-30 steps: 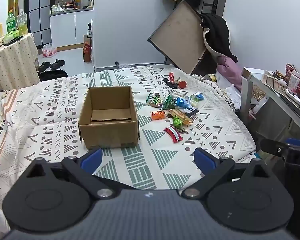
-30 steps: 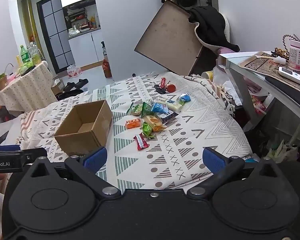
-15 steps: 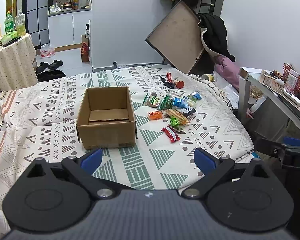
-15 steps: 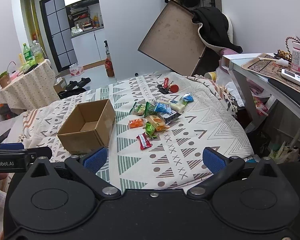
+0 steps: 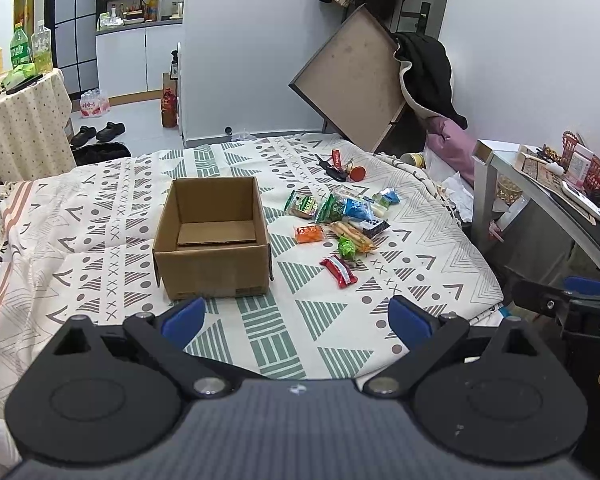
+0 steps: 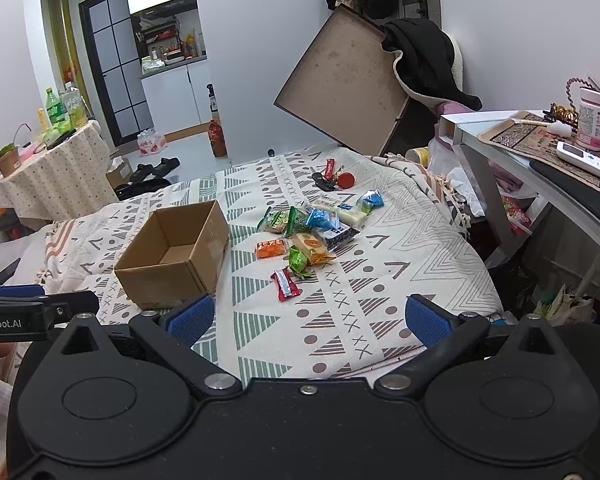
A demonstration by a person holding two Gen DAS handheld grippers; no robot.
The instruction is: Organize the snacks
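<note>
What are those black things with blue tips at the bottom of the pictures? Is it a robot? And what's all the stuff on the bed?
It's not a robot. A person holds two grabber tools, one in each hand, and each tool has a little camera looking forward past its two fingers. One picture comes from the left gripper, the other from the right gripper. The blue tips are soft pads for pinching things.

Both grabbers are open and hold nothing yet. They sit near the edge of a bed with a patterned bedspread. On it stands an open cardboard box with no snacks in it. Beside it lies a pile of snacks in bright wrappers; the red snack is the closest. Farther back lie some keys. The snacks probably go into the box.
</note>
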